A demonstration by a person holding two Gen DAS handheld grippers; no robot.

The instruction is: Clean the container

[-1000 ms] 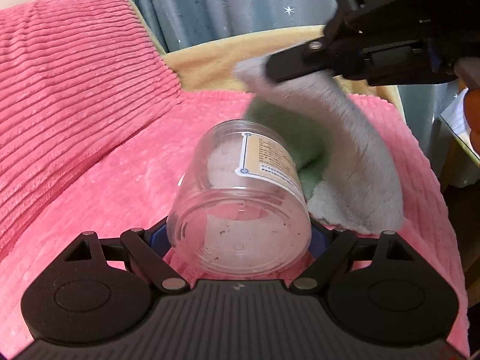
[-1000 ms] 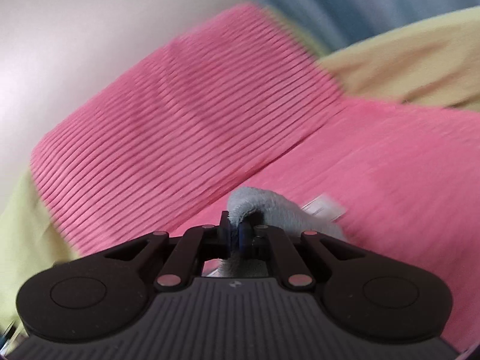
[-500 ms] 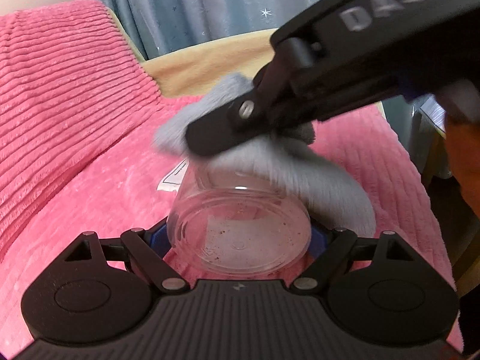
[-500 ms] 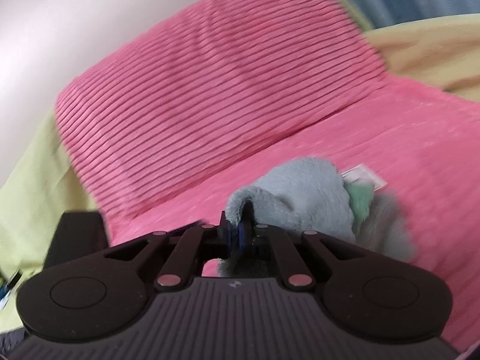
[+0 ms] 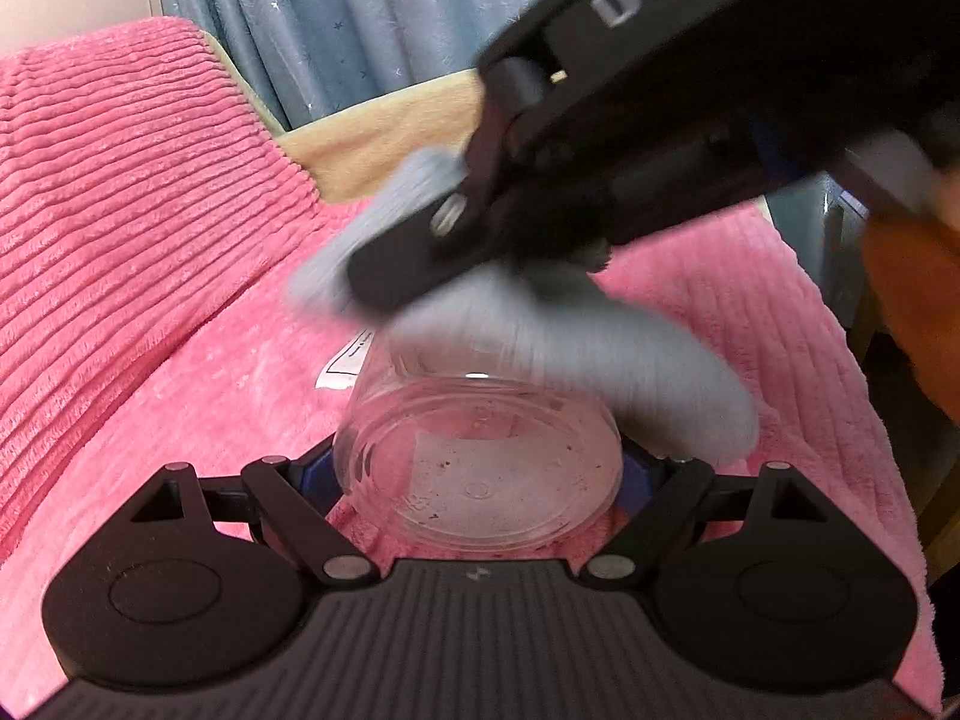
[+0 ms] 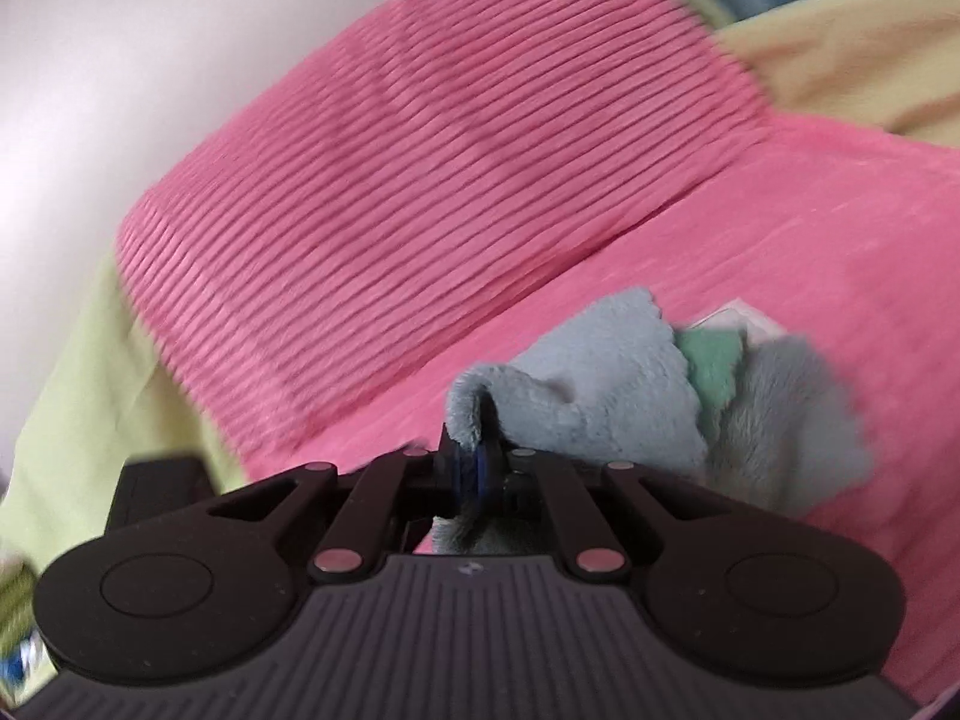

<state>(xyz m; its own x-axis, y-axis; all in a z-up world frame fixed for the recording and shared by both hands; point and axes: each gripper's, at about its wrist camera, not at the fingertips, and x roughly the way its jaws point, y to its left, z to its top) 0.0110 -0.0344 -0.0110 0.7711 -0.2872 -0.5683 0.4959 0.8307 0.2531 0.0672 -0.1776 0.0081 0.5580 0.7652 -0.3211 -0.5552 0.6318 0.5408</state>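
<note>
Between my left gripper's (image 5: 477,468) fingers I have the clear plastic jar (image 5: 480,462) clamped on both sides, lying on its side with its speckled bottom facing the camera and its mouth pointing away. Over the jar's far end my right gripper (image 6: 480,465) is pinched tight on a fold of the grey cloth (image 5: 558,342), which drapes across the top of the jar and down its right side, blurred in the left view. In the right view a green patch (image 6: 711,366) shows among the cloth's folds, beside a white tag (image 6: 738,315). Under the jar lies the pink blanket (image 5: 210,396), with a ribbed pink cushion (image 5: 120,192) to the left. Behind hangs a blue star-printed curtain (image 5: 360,18).
</note>
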